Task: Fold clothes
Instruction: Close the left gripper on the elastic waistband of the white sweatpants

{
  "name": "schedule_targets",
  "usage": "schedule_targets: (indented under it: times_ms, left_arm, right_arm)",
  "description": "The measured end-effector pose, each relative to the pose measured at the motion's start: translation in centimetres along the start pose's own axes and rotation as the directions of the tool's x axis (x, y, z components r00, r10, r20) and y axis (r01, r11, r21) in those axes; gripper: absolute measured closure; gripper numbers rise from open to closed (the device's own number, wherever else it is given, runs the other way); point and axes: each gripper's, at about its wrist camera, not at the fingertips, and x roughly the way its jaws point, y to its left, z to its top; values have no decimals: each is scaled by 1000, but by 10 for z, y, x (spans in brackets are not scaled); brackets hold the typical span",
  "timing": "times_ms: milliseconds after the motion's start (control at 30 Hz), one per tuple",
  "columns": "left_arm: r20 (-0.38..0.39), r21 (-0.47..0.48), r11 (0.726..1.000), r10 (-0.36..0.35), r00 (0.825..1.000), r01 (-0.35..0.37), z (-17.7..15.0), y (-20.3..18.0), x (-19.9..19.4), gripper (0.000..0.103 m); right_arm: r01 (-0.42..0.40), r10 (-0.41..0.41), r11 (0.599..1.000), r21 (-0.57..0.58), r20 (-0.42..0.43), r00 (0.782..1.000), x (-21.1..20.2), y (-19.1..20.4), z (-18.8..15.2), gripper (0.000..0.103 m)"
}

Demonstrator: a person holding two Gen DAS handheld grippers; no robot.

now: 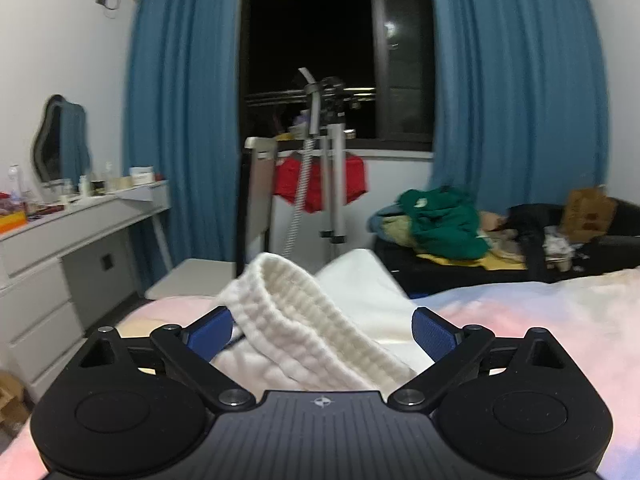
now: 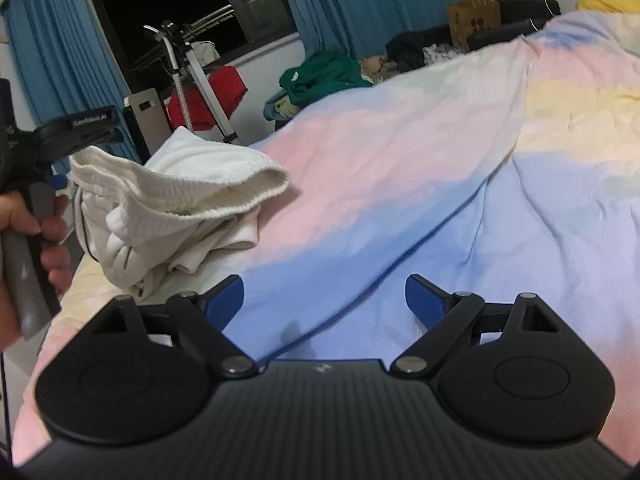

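Two grippers are in play, and I am holding both with their blue-padded jaws spread wide, neither one pinching anything. My left gripper (image 1: pixel 322 330) is hovering right at the crumpled white ribbed-knit garment (image 1: pixel 304 320), whose thick ribbed waistband is arching up between the open jaws and running away from me, slanting from near right to far left. Through my right wrist camera, my right gripper (image 2: pixel 324 294) is hanging over bare bedding, and the same white garment (image 2: pixel 176 200) is lying off to its left and a little ahead, heaped near the edge of the pastel pink, blue and yellow quilt (image 2: pixel 400 160). In that view the waistband's long axis is stretching roughly left to right, its rounded end pointing toward the middle of the bed, while my left hand (image 2: pixel 24 224) is gripping its tool's handle just beside the heap. I am judging the left gripper much the nearer, already placed to close on the waistband; the right one would need to swing leftward to reach the free end before any spreading or folding.
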Motion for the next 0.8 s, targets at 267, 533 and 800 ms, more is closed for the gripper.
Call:
schedule_targets:
  times_ms: [267,533,800]
  left_arm:
    - [-22,-119,986,113,993,-115,7,32,4,12]
    - [-61,-196,972,122,991,-131,17,51,40,20]
    - [-77,-90,988,122,989,-129,25,18,39,73]
  right_arm:
    - [-12,13,1000,2,-48,999,10,3,-7,14]
    - [10,-9,1000,10,-67,998,19,-1,-10,14]
    - [34,-34,999,-10,-39,999,18,-5,-10,14]
